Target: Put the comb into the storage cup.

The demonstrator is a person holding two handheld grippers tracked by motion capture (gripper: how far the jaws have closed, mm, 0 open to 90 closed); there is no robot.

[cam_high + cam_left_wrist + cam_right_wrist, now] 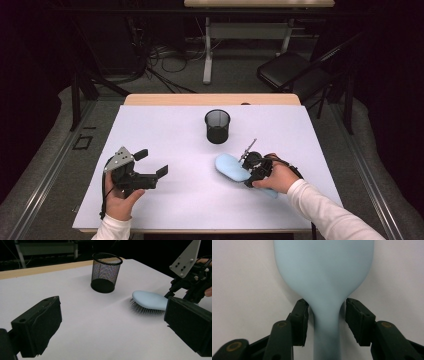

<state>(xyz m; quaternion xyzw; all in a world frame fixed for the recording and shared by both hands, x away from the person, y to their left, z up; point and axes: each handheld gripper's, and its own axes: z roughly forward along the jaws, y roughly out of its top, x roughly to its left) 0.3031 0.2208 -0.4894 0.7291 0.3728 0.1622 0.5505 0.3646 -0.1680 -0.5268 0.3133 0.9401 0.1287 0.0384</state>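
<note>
A pale blue hairbrush [231,167] lies bristles down on the white sheet [175,205], right of centre. My right gripper [252,167] hovers low over its handle. In the right gripper view the jaws straddle the narrow neck of the hairbrush [323,270], with thin gaps on both sides, so the right gripper [327,307] is open. My left gripper [152,162] rests at the left of the sheet, open and with nothing in it. From the left gripper view, the brush [150,300] and the right gripper [190,285] lie ahead to the right, beyond the wide-spread jaws of the left gripper [112,327].
A black mesh pen cup [217,126] stands upright behind the brush, near the sheet's middle; it also appears in the left gripper view [106,272]. The sheet covers a wooden table whose far edge [210,99] shows. Beyond it stands a black chair [290,70].
</note>
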